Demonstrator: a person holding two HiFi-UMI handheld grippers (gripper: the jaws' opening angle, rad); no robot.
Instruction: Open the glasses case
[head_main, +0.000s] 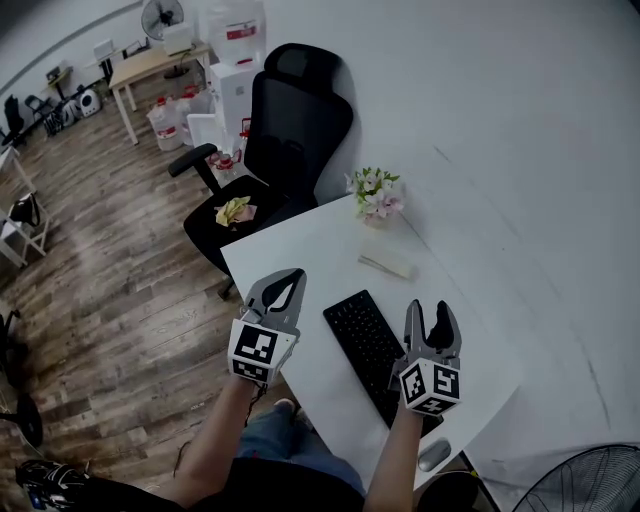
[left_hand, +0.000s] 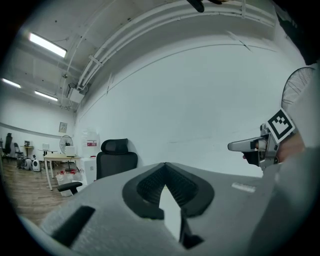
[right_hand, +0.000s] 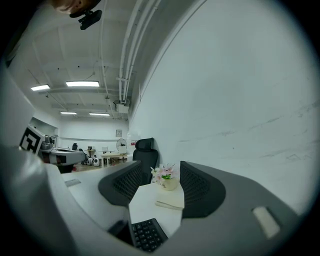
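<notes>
A white table (head_main: 296, 268) carries a black keyboard (head_main: 366, 342), a flower pot (head_main: 377, 203), a pale case (head_main: 386, 263) and a mouse (head_main: 434, 455).

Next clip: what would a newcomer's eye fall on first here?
Two marker-cubed tools are held up in the foreground at a white table: the left hand-held gripper, shut and empty, and the right hand-held gripper, open above a black keyboard. Further back, a pale glasses case lies untouched beside a pot of pink flowers, with a black office chair beyond.
</notes>
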